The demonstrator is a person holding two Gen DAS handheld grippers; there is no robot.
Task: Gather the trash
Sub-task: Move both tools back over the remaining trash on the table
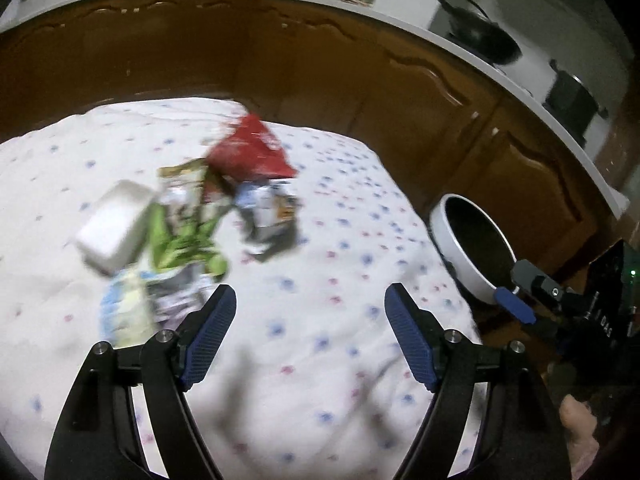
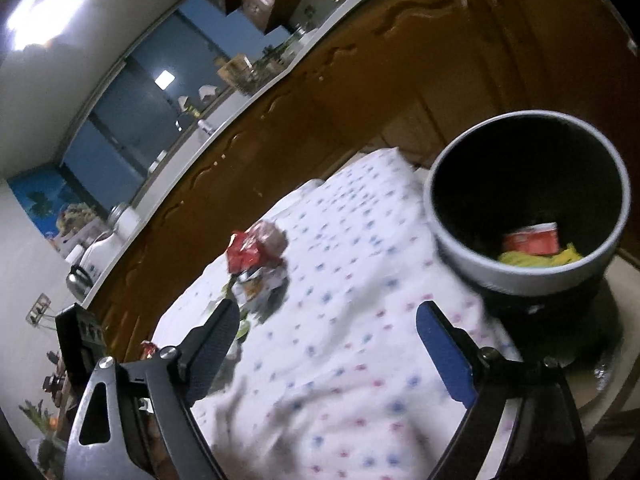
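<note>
A heap of trash lies on the spotted white cloth (image 1: 320,216): a red wrapper (image 1: 250,152), a white foam box (image 1: 110,226), a green wrapper (image 1: 180,236) and a blue-grey packet (image 1: 268,208). My left gripper (image 1: 310,320) hovers open just short of the heap, nothing between its fingers. My right gripper (image 2: 324,332) is open over the cloth (image 2: 340,300), empty, with the red wrapper (image 2: 250,250) ahead to its left. The round bin (image 2: 528,200) stands at the right, holding a red packet (image 2: 532,238) and yellow scraps (image 2: 536,258). The bin (image 1: 468,240) also shows past the cloth's right edge.
Brown wooden cabinets (image 1: 360,64) under a pale counter run behind the cloth. A black pan (image 1: 480,36) and a pot (image 1: 572,96) sit on the counter. The other gripper (image 1: 536,292) and a fingertip (image 1: 576,420) show at the right of the left wrist view.
</note>
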